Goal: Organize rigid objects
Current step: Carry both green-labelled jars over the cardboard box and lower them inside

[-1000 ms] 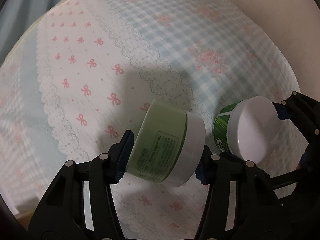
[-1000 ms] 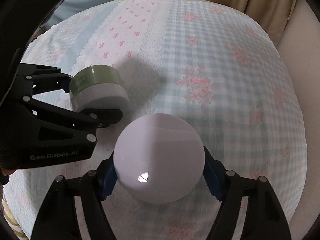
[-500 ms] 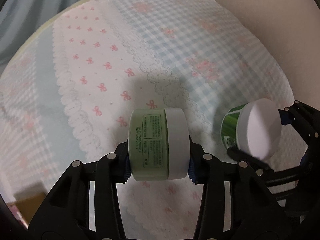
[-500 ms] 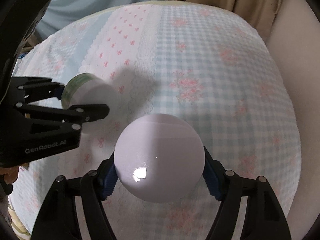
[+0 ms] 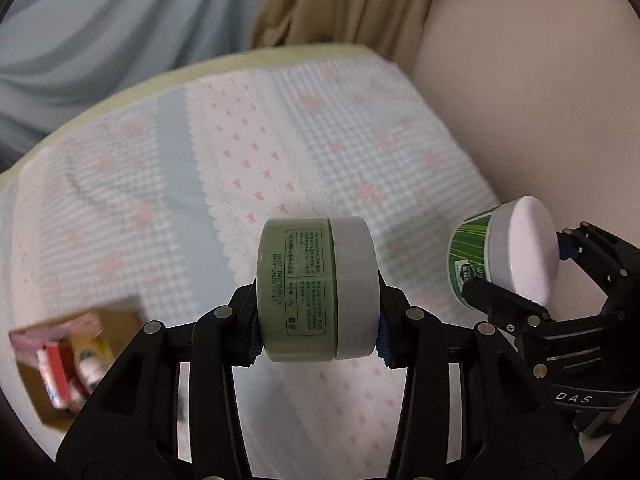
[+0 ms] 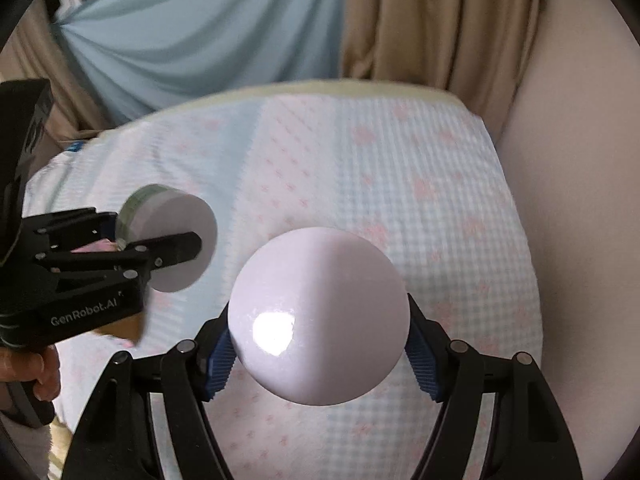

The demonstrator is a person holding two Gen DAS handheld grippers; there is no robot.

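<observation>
Above a patterned bedspread [image 5: 352, 152], the left gripper [image 5: 318, 330] clamps a pale-green jar [image 5: 316, 288], the right gripper [image 6: 320, 350], at its three o'clock, a white-lidded tub [image 6: 320, 316].

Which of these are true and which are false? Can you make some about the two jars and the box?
1. The left gripper holds a pale green jar lying on its side. True.
2. The right gripper is empty. False: it is shut on a green striped jar with a white lid.
3. Both jars are resting on the cloth. False: both are held up above it.
4. A cardboard box with packets inside sits at the lower left of the left view. True.
5. The two jars touch each other. False: there is a gap between them.
</observation>
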